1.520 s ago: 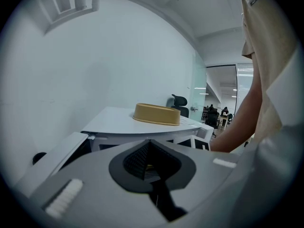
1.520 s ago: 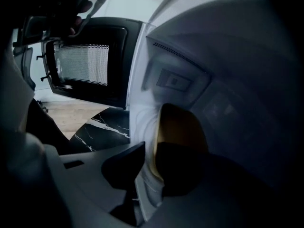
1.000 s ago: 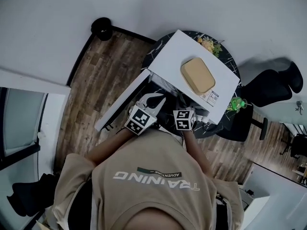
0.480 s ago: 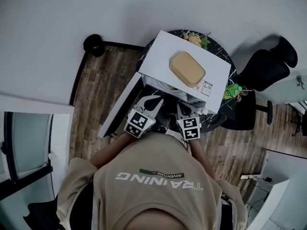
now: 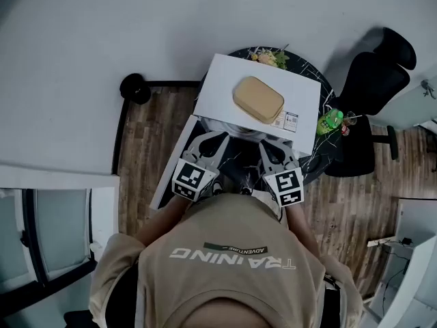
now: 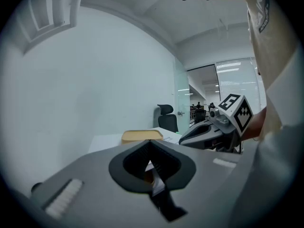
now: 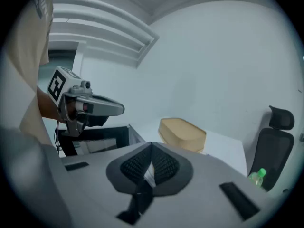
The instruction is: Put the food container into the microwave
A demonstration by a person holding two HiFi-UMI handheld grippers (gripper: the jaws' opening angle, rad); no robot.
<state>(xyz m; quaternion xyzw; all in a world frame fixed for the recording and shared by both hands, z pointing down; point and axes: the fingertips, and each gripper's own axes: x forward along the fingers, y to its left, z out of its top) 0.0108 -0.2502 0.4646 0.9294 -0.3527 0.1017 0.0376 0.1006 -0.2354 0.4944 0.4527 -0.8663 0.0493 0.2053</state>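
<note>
Found the food container (image 5: 258, 100) lying on top of the microwave (image 5: 220, 80), toward the far edge of the desk (image 5: 313, 159), not inside yet. Saw the door (image 5: 171, 169) swung open toward the left edge, likely to free the way in. Held left gripper (image 5: 213, 142) and right gripper (image 5: 273, 149) by the near edge, both pressed together, empty.

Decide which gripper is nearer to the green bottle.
Right. The right gripper sits just left of the green bottle, in front of the microwave; the left gripper is farther left, beside the open door.
</note>
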